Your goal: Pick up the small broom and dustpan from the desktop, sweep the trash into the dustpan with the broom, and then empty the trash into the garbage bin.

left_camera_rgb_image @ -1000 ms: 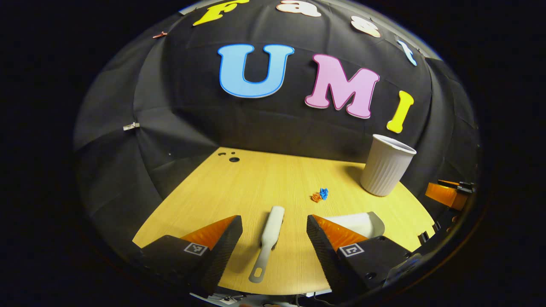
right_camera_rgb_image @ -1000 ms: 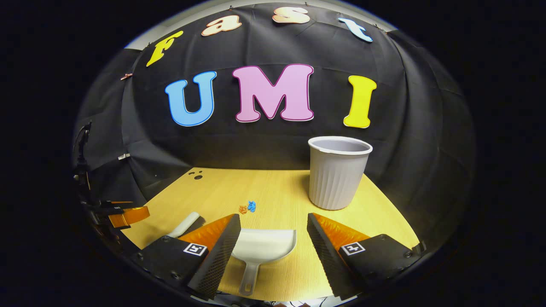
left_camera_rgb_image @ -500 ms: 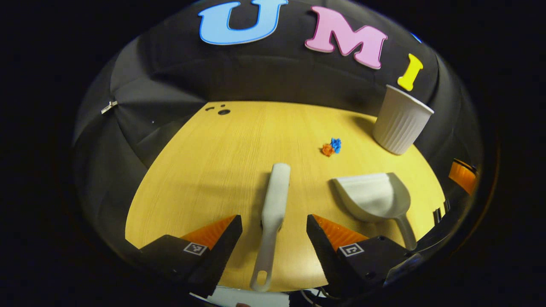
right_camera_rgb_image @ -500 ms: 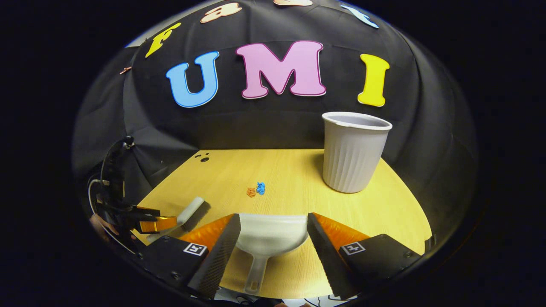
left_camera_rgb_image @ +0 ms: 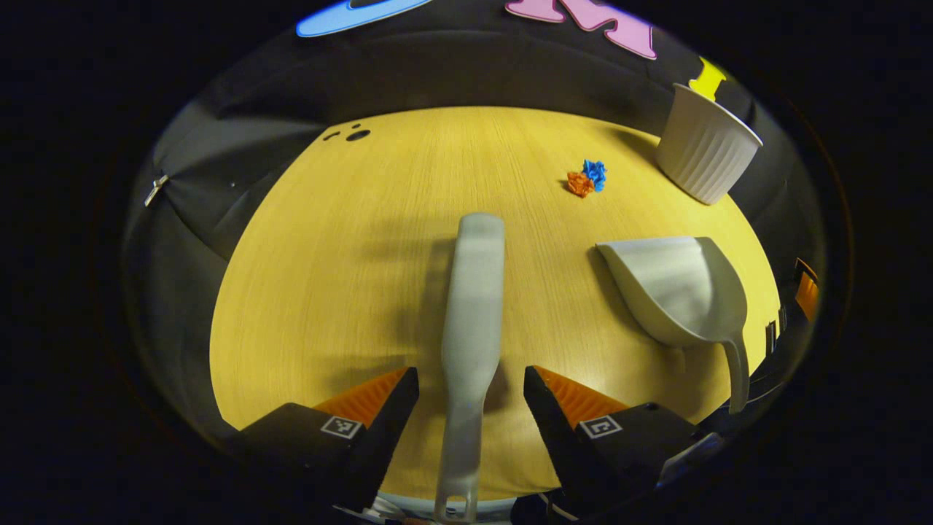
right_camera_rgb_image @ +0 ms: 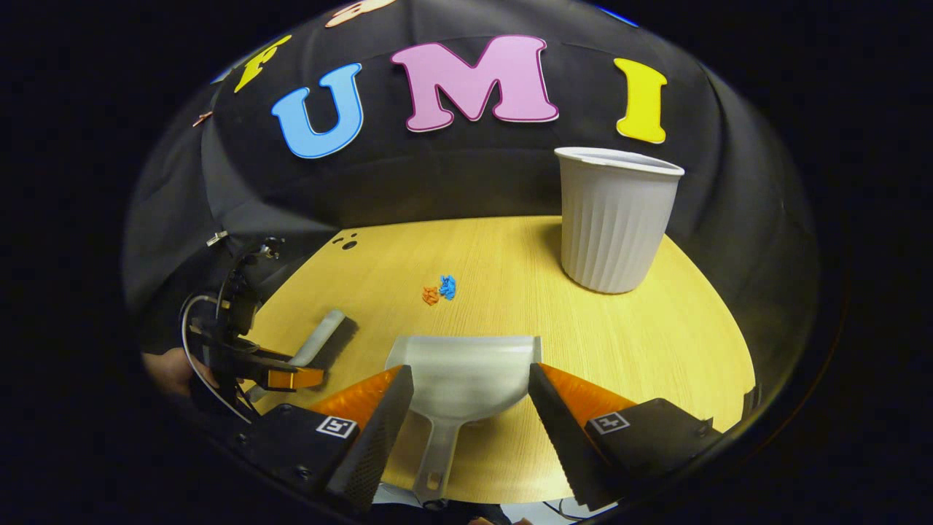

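No readable text besides wall letters.

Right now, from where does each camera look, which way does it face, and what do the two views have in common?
Left gripper view: it rides on the left gripper, low over the desk, looking forward along the broom, which lies between its open fingers.
Right gripper view: it rides on the right gripper, facing the booth wall, with the dustpan between its open fingers; the left gripper and the hand holding it show at its left.
Both views share the broom, dustpan, the orange and blue trash and the bin.
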The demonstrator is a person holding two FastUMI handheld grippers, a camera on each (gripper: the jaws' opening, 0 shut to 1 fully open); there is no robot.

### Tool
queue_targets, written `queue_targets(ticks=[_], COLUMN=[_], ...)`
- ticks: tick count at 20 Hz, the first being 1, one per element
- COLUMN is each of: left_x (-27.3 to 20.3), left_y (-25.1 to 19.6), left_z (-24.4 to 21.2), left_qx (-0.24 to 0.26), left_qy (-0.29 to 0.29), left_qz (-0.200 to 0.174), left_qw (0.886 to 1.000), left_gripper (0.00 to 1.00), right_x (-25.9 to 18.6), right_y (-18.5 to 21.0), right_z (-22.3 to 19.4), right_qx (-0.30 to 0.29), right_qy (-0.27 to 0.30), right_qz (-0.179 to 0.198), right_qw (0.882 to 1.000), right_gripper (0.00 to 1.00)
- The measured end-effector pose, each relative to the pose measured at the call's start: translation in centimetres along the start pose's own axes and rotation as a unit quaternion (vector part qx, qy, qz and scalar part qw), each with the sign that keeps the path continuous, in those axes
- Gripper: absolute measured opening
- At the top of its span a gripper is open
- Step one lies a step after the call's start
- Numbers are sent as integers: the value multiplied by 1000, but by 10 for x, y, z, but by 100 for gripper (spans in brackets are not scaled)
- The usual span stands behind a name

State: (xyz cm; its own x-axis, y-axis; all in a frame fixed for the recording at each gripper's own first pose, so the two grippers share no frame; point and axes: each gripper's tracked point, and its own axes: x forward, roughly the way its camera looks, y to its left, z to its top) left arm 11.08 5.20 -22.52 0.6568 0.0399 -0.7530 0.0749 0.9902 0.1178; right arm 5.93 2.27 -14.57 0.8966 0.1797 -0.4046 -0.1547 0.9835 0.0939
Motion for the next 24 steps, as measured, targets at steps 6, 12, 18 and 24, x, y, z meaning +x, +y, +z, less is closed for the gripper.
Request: queue_targets(ticks=[6,12,18,24], left_x=[16,19,19,8], left_y=[-8,-6,-6,5], left_z=[-3,1,0,-1], left_qx=[12,17,4,-32], left_qy=[26,15,-1,-29], left_qz=[-11,-17,-14,-26], left_qw=[1000,1000,1000,999], left_gripper=[77,51,30,24], right_x=[8,11,4,-1], right_y=[2,4,10,14], right_z=[-13,-23,-31,-40], right_qx=[19,20,27,0], right_qy=[28,46,73,104], right_qz=[6,6,10,12], right_qw=[999,999,997,995], right_gripper=[99,99,99,99])
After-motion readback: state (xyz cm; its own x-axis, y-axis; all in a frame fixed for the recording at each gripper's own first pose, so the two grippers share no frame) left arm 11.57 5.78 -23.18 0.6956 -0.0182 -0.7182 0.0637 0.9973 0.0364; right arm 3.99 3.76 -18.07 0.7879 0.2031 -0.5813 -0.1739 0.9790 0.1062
